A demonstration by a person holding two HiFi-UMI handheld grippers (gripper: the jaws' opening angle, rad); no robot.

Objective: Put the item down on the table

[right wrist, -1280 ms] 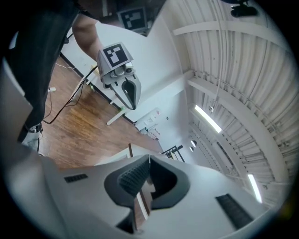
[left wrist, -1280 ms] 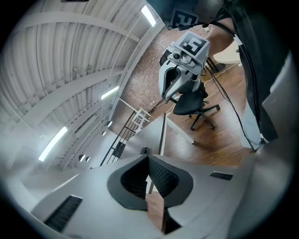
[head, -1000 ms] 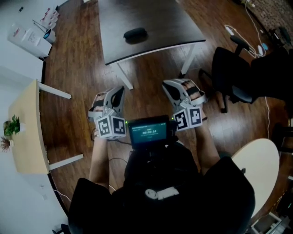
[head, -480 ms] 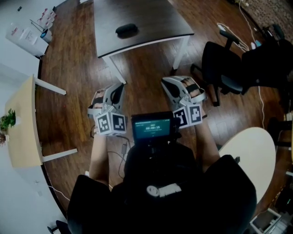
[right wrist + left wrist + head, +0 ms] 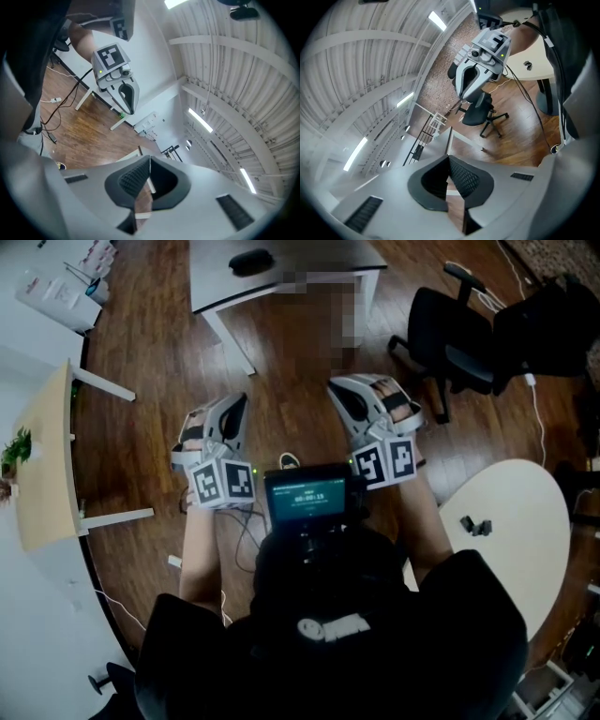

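At 9 o'clock in the head view a pale side table point(image 5: 45, 474) carries a small plant point(image 5: 16, 448), well apart from the rest. The left gripper point(image 5: 236, 413) sits at approx. 10 o'clock of the chest screen point(image 5: 305, 502), aimed up-frame over wood floor point(image 5: 150, 381). Its own view shows the 2 jaws pressed together w/ nothing between them, so it's closed & empty. The dark oval item point(image 5: 251, 259) lies flat on the grey table point(image 5: 319, 254) at 12 o'clock, well apart from both claws. It looks already set down, tho that it's the task's item is only my judgement. The right gripper point(image 5: 345, 399), at approx. 2 o'clock of the screen, is the same: jaws meeting at the tips, nothing held. Further right are a black office chair point(image 5: 448, 334) at 1 o'clock, then a round white table point(image 5: 525, 549) at 4 o'clock w/ a small dark object point(image 5: 475, 525) on it. Risks from here: loose cables point(image 5: 246, 532) hang toward the floor by the feet, so a step could snag them & jerk the rig. The chair is near the right side & could get clipped. W/ both claws shut, any re-grip needs them opened 1st, else the tips would just shove the item across the tabletop.
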